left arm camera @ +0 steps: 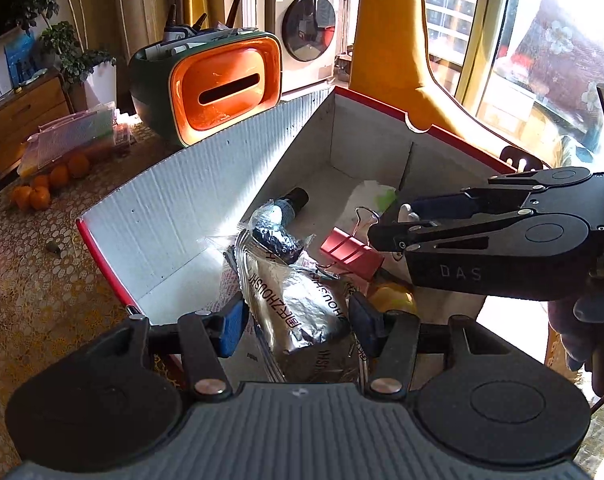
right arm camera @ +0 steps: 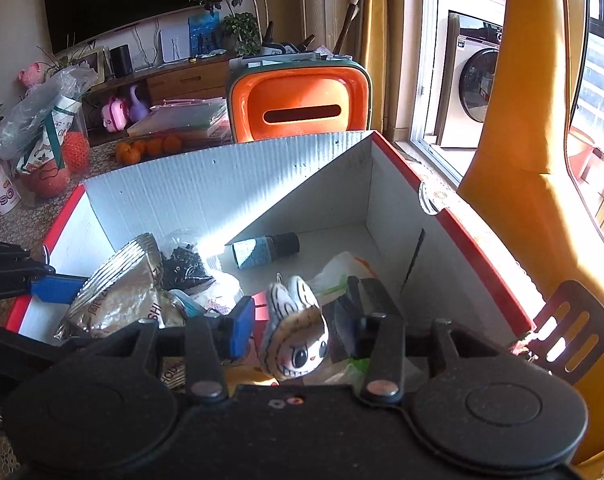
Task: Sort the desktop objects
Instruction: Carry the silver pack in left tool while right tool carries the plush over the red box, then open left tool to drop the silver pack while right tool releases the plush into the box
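Desktop objects are lying heaped in the white cardboard box (left arm camera: 190, 184) with the red rim, which is sitting on the patterned tabletop (left arm camera: 42, 288). I am holding the left hand-held gripper (left arm camera: 298, 326) low over the near end of the box, and its blue pads are clamping a crinkled silver foil packet (left arm camera: 302, 308) at lower centre of the left view. Just above the packet a red binder clip (left arm camera: 352, 252) is resting, and a small dark bottle (right arm camera: 266, 250) is lying on its side farther back on the box floor.

I am keeping the right hand-held gripper (right arm camera: 296, 328) over the box too; in its own view a small rabbit-eared doll head (right arm camera: 296, 338) is sitting between the jaws at lower centre, pinched by the pads. In the left view this gripper is reaching in from the right edge.

Behind the box, an orange and green tissue holder (right arm camera: 300, 110) is standing at upper centre, with a cluster of oranges (left arm camera: 46, 186) to its left.
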